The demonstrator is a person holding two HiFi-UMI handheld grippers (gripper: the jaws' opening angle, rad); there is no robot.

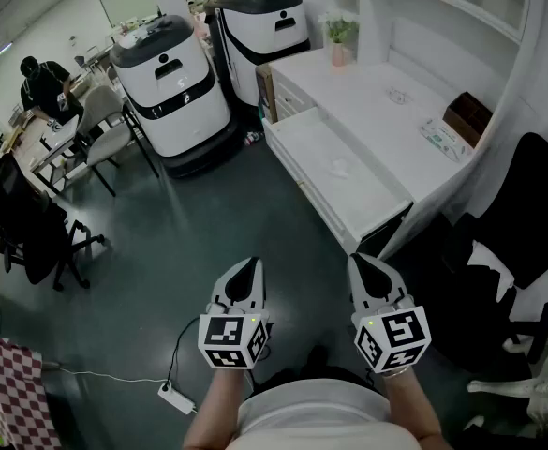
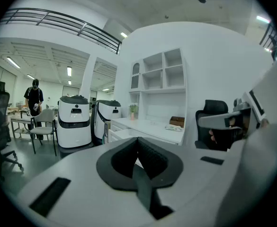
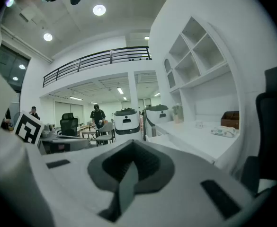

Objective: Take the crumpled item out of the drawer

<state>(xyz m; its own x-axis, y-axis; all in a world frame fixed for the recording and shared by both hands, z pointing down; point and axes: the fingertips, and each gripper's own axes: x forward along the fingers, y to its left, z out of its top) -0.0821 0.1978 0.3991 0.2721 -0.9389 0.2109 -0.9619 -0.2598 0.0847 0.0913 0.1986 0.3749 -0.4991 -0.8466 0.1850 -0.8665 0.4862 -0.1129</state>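
Dark floor (image 1: 245,223) stretches wide along the pulled-out drawer (image 1: 303,184) front edge.

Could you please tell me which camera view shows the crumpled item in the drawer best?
The head view: it looks down into the open drawer, where the crumpled item lies. Both gripper views catch the drawer only side-on, so the item is hidden there.

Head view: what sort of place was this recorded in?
Likely an open-plan office or robotics lab: two large white robot-like machines, office chairs by work desks with a person at them, and a white built-in desk with its drawer open.
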